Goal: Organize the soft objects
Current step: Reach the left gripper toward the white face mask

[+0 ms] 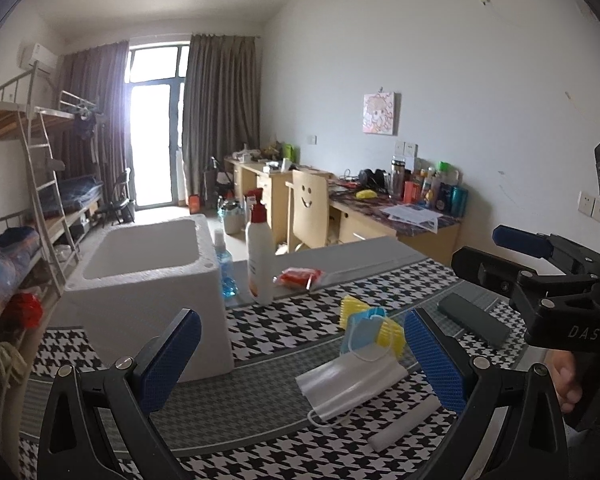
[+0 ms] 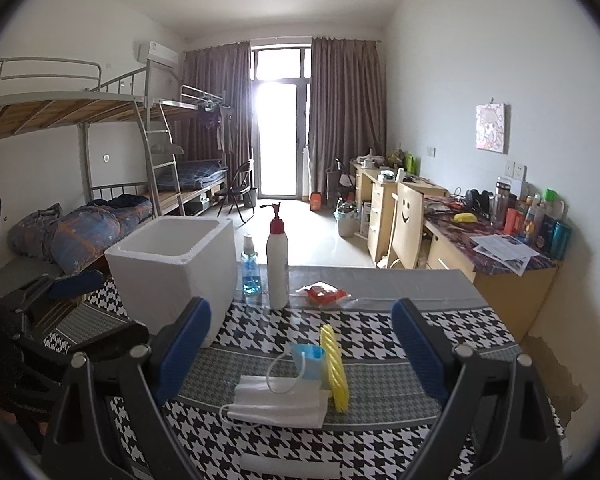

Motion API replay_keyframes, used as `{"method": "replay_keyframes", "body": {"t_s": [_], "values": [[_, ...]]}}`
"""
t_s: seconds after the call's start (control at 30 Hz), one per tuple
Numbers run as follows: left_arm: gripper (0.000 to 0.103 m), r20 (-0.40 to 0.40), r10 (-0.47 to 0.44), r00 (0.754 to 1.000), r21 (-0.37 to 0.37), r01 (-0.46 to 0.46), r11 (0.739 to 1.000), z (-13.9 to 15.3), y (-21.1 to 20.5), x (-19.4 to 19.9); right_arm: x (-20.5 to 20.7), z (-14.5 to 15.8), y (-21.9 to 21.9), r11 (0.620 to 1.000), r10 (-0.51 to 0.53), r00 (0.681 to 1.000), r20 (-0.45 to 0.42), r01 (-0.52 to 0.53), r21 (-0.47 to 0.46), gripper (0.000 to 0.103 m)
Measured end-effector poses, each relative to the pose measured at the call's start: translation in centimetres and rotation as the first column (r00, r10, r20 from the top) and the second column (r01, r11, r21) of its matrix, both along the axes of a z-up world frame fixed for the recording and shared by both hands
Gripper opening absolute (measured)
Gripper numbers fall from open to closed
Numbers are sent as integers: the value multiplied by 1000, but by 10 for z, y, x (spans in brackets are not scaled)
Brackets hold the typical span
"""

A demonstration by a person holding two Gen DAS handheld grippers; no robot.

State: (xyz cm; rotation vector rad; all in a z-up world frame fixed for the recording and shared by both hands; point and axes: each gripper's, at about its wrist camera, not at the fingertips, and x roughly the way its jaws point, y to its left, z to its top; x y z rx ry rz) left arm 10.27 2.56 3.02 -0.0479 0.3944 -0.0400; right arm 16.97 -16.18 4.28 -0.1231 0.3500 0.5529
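Observation:
A white face mask (image 1: 348, 386) (image 2: 278, 400) lies flat on the houndstooth cloth. A blue folded mask (image 1: 366, 330) (image 2: 310, 360) and a yellow ribbed soft piece (image 1: 388, 328) (image 2: 336, 372) rest just behind it. A white foam box (image 1: 148, 276) (image 2: 176, 268), open on top, stands at the left. My left gripper (image 1: 300, 364) is open and empty, a little above the table before the masks. My right gripper (image 2: 300, 352) is open and empty, with the masks between its fingers in its own view; it also shows in the left wrist view (image 1: 496, 252) at the right.
A white pump bottle (image 1: 260, 256) (image 2: 278, 268), a blue spray bottle (image 1: 226, 272) (image 2: 251, 268) and a red packet (image 1: 300, 277) (image 2: 326, 294) stand behind the masks. A dark grey block (image 1: 474, 320) and a white roll (image 1: 404, 424) lie at the right. Desks, chair and bunk beds are beyond.

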Motion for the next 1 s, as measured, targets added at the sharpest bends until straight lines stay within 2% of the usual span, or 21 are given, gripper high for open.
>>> {"method": "replay_keyframes", "body": {"t_s": [0.23,1.0], "values": [[102,-40,-51,998,2,51,999,-15,-9,10,4,-8,-8,1000,-26,999,-23,26,4,94],[102,-137,-65,988,15,68,998,-52,-22,33,17,-36,-23,998,-55,994,-90,56,7,94]]}}
